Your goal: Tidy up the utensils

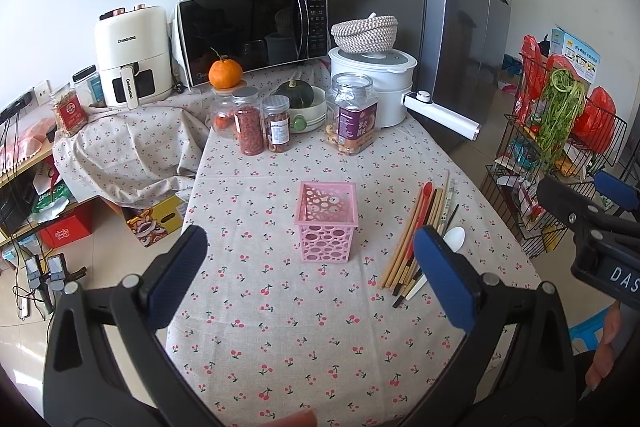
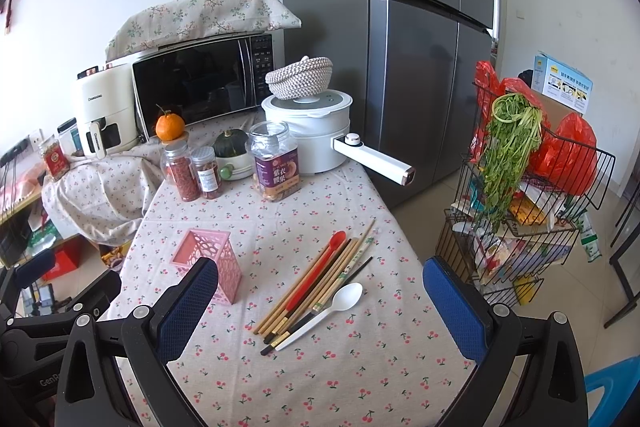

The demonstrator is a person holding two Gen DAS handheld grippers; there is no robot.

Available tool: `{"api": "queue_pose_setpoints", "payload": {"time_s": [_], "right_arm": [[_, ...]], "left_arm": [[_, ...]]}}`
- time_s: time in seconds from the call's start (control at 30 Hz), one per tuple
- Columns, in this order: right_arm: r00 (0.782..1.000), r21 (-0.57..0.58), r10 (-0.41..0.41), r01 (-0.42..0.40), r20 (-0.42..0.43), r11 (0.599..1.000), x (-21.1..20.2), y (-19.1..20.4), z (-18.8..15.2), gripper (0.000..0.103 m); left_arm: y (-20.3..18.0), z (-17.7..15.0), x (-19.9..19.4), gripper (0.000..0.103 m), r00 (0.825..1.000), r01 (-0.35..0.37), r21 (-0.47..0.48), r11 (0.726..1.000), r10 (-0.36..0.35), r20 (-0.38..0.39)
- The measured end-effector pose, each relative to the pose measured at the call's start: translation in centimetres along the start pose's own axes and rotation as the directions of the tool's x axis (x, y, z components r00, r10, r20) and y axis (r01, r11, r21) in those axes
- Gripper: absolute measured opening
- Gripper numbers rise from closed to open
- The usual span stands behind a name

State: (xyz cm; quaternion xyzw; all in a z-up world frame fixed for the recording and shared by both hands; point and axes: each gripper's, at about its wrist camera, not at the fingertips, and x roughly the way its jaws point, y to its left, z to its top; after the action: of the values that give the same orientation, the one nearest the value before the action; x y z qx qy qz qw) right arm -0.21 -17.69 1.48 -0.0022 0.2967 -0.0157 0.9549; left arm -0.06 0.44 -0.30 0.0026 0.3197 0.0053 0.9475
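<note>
Counted left to right on the cherry-print counter [image 1: 304, 307]: one pink perforated holder [image 1: 326, 223], upright near the middle; just right of it one loose bundle of utensils lying flat — several bamboo chopsticks [image 2: 320, 283], too overlapped to count exactly, one red spoon [image 2: 320, 277], two or so dark chopsticks [image 2: 312, 319], one white plastic spoon [image 2: 326, 311]. At the far end: three lidded jars in a row, goji jar [image 1: 250, 125], small snack jar [image 1: 278, 125], large nut jar [image 1: 352, 113]; behind them one orange [image 1: 225, 71] sitting on a fourth jar, one green squash [image 1: 298, 93] in a bowl, one white cooker [image 1: 374, 87] carrying one woven basket [image 1: 364, 33]. Further back, one air fryer [image 1: 130, 57], one microwave [image 1: 252, 29], one grey fridge [image 2: 400, 47].

Left gripper [image 1: 310, 281]: fingers wide apart, holding nothing, hovering over the near counter with the holder between them in view. Right gripper [image 2: 320, 311]: fingers likewise spread wide and bare, the utensil bundle lying between them below.

Only in the left wrist view: the right gripper's side at the right edge, the holder's open mouth seen from above, the white spoon partly hidden behind a finger. Only in the right wrist view: the whole white spoon, a yellow paper on the fridge, the full wire rack [image 2: 532, 219] of greens and red bags, the left gripper's body at lower left.
</note>
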Motion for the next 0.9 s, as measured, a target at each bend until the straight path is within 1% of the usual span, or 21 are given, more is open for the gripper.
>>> {"api": "queue_pose_setpoints", "payload": {"time_s": [0.73,0.9], "right_arm": [[1.0,0.002,0.002,-0.002,-0.004,1.0,0.08,-0.06,-0.01,0.103],[1.0,0.009,0.006,-0.006,-0.014,1.0,0.66,-0.56,0.08,0.103]], "left_arm": [[0.27,-0.04,0.05,0.103,1.0,0.002,0.002,1.0,-0.002,-0.001],[0.33,-0.09,0.72,0.103,1.0,0.007,0.002,1.0,-0.007,0.015]]}}
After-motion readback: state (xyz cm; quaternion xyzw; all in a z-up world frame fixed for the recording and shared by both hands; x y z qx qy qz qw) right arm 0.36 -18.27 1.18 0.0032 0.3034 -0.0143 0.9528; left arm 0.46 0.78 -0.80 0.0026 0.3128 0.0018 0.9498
